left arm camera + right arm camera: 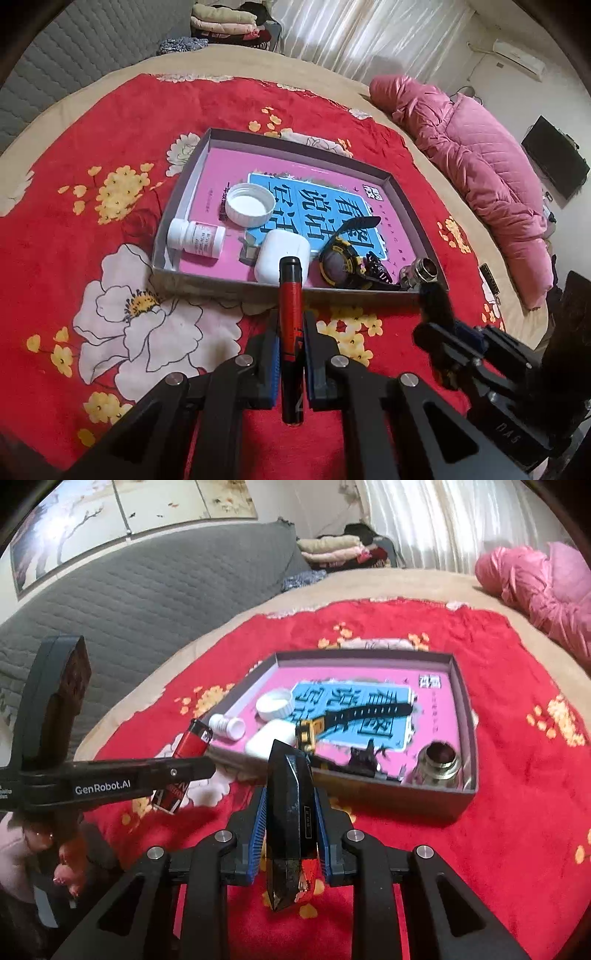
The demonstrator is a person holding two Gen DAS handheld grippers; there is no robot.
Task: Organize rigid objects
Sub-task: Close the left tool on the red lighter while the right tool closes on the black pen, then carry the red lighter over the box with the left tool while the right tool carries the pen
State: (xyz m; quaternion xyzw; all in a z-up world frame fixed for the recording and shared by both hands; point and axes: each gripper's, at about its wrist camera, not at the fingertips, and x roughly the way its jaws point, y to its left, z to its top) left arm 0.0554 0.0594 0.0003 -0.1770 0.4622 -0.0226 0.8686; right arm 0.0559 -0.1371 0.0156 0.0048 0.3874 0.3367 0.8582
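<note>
- Two grippers in frame, each clamped on one item, both above the red floral blanket (110, 206) just short of the grey shallow cardboard tray (221, 280).
- Left gripper (291, 341): pads closed tight on a slim red-and-black marker pen (291, 317), pen running lengthwise between the fingers, tip toward the tray's near wall.
- Right gripper (290, 821): blue pads pressed on a black faceted oblong object (290, 812), pointed at both ends; exact type unclear.
- Left wrist view only: label side of the small white pill bottle (195, 238), wall air conditioner, dark screen at far right.
- Right wrist view only: open mouth of that bottle, full length of the black watch strap, painted wall panel, left gripper side-on with the pen.
- Tray count: one pink-and-blue printed book (332, 206) lining the floor, one white ribbed screw lid (249, 208), one pill bottle lying on its side, one white rounded earbud case (282, 258), one black-and-yellow wristwatch (341, 264), one silver metal threaded fitting (423, 271) in the near right corner.
- One pink quilted jacket (480, 177) on the bed, well apart from the tray.
</note>
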